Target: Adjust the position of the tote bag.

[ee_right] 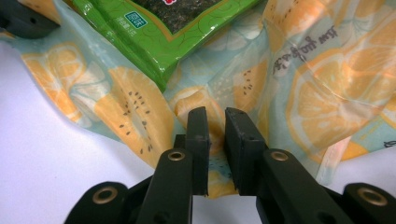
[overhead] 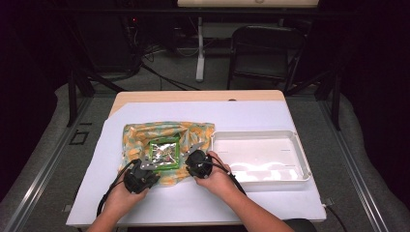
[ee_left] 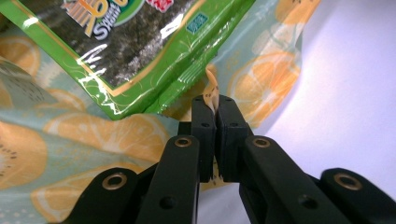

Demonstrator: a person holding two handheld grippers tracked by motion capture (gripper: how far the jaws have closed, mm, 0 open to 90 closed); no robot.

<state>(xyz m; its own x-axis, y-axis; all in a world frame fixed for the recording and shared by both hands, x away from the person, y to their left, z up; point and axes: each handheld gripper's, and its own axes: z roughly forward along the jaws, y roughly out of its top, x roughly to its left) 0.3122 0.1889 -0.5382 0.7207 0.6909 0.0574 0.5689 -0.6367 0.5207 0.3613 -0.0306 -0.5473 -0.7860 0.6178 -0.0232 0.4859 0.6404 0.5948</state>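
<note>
A cloth [overhead: 136, 137] printed with orange slices lies spread on the white table cover, and a green seaweed snack packet [overhead: 164, 153] rests on its middle. My left gripper [overhead: 148, 165] is at the cloth's near edge, left of the packet. In the left gripper view it [ee_left: 211, 100] is shut on a pinched-up fold of the cloth [ee_left: 280, 70], just below the packet [ee_left: 135, 56]. My right gripper [overhead: 192, 157] is at the near edge on the packet's right. Its jaws [ee_right: 215, 114] stand a narrow gap apart over the cloth [ee_right: 317, 93], with the packet [ee_right: 163, 32] beyond.
An empty white plastic tray [overhead: 300, 155] sits right of the cloth, close to my right hand. White sheet [overhead: 251, 113] covers the wooden table. A dark chair [overhead: 266, 48] and cables stand on the floor beyond the far edge.
</note>
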